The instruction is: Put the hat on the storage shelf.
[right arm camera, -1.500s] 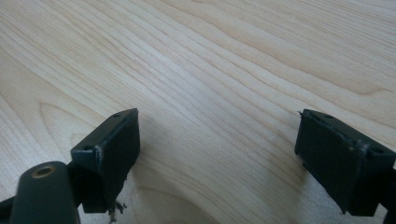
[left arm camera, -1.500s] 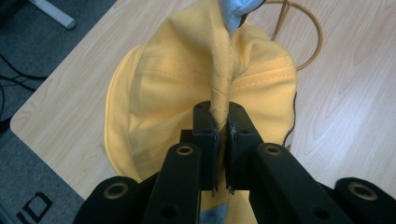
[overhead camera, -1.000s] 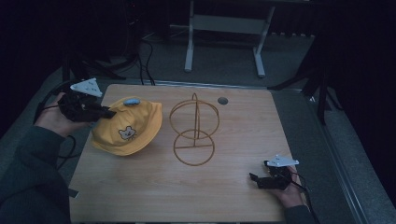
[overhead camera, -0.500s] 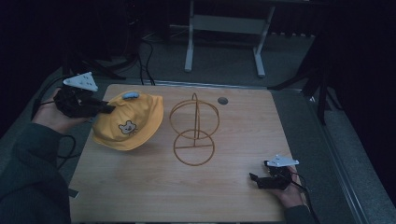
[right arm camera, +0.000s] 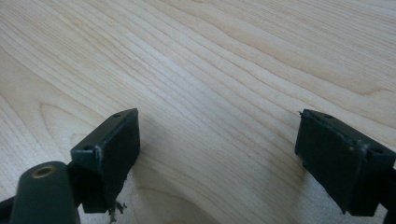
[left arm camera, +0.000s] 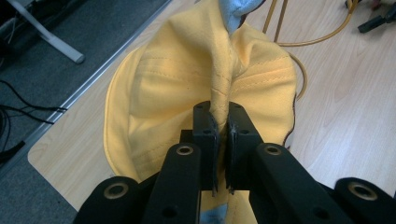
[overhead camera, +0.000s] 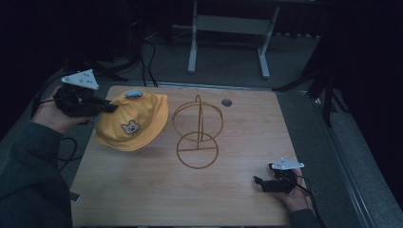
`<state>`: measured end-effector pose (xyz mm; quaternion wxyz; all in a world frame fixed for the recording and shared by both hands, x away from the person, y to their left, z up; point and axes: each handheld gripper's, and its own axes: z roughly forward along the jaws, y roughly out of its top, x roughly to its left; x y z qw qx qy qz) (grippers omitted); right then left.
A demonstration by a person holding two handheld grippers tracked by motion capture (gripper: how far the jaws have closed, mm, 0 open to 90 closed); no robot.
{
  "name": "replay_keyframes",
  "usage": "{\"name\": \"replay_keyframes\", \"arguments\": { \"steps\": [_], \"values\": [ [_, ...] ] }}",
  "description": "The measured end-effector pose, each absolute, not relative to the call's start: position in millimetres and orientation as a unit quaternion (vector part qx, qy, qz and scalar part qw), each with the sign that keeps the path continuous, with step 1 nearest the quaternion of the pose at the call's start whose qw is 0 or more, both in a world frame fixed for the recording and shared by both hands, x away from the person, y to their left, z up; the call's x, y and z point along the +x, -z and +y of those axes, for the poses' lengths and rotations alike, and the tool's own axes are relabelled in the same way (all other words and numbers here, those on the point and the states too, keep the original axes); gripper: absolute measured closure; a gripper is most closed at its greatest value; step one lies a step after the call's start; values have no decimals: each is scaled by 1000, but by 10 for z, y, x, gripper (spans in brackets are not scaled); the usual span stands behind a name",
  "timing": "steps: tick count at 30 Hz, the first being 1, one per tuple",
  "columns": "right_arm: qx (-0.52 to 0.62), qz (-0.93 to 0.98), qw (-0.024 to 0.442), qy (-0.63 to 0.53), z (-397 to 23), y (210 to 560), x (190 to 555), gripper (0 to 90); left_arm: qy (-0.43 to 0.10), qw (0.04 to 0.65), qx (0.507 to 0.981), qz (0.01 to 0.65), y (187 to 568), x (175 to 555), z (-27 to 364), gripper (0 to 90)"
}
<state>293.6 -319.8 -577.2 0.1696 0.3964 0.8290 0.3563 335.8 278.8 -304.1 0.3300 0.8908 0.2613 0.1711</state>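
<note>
The left gripper [overhead camera: 110,108] is clamped on a pinched fold of the yellow hat [overhead camera: 132,124]; in the left gripper view its two black jaws stand almost together with the gathered brim [left arm camera: 219,100] squeezed between the pads. From that pinch the hat spreads away ahead of the jaws, the fabric creased along a stitched seam, and a light blue patch [left arm camera: 236,10] shows at its far end. In the high view the hat hangs off the gripper's tip over the left part of the wooden table [overhead camera: 247,137], its crown turned toward the camera (a small cartoon animal face [overhead camera: 129,127] sits on it) and the blue patch [overhead camera: 133,94] at its upper edge. The person's left hand [overhead camera: 53,115] grips the tool from behind, a dark sleeve below it.

Just beyond the hat, on the side away from the left gripper, stands a gold wire stand [overhead camera: 197,133], a ring base with upright hoops; hat and stand look close but not touching. Past the stand, a small dark round inset [overhead camera: 226,102] lies in the tabletop.

The right gripper [overhead camera: 260,183] is well apart from all this, near the table's near right corner, held low by the right hand [overhead camera: 290,192]. Its jaws stand wide apart with bare wood [right arm camera: 219,154] between them
</note>
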Motion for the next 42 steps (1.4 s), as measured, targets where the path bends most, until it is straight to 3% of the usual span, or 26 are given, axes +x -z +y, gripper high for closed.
{"name": "replay_keyframes", "arguments": {
  "steps": [42],
  "values": [
    [396,829,169,-357,-3198,5772,2935,139,-175,345,892,235,2875,3416,2586,847]
  ]
}}
